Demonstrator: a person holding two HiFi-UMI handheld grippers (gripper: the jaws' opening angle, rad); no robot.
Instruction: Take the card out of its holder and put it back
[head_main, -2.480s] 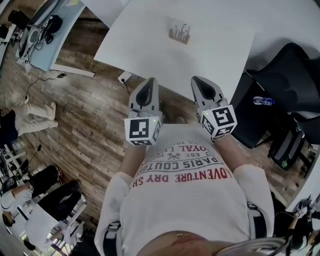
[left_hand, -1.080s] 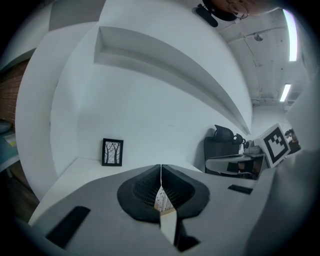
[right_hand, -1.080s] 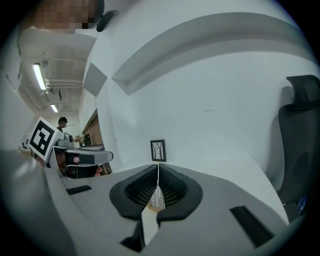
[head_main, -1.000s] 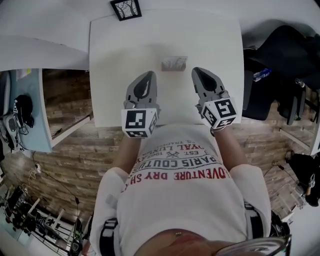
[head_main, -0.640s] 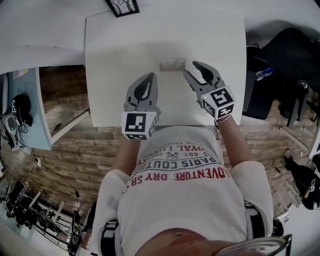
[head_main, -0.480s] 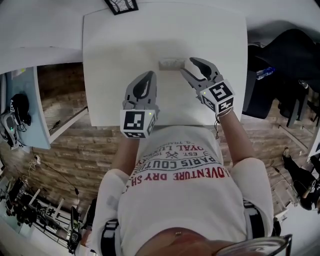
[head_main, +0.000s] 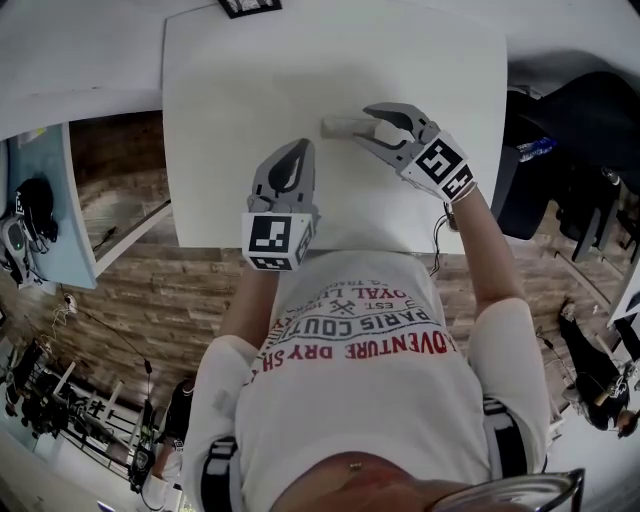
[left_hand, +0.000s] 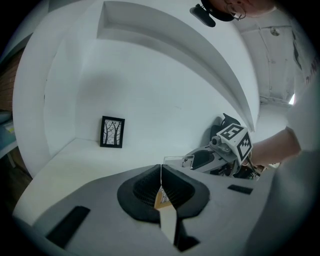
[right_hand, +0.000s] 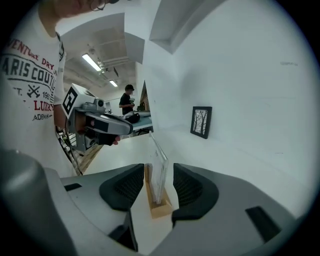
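Observation:
A clear card stands upright in a small wooden holder (head_main: 338, 126) (right_hand: 159, 200) on the white table (head_main: 230, 90). My right gripper (head_main: 372, 125) (right_hand: 157, 174) has come in from the holder's right end. Its jaws are opening, one on each side of the card (right_hand: 158, 165), and neither pad touches it. My left gripper (head_main: 288, 168) (left_hand: 164, 197) hangs shut over the near part of the table, below and left of the holder, with nothing in it. The left gripper view shows the holder (left_hand: 161, 199) edge-on beyond the jaws and the right gripper (left_hand: 205, 160) behind it.
A small black-framed picture (head_main: 250, 5) (left_hand: 112, 131) (right_hand: 201, 121) stands at the table's far edge by the wall. A black chair (head_main: 570, 120) is to the right of the table. A pale blue desk (head_main: 40, 200) lies to the left. A person (right_hand: 128, 100) stands far behind.
My right gripper has moved forward and left up to the holder, and its jaws have gone from shut to open around the card. The left gripper has stayed put.

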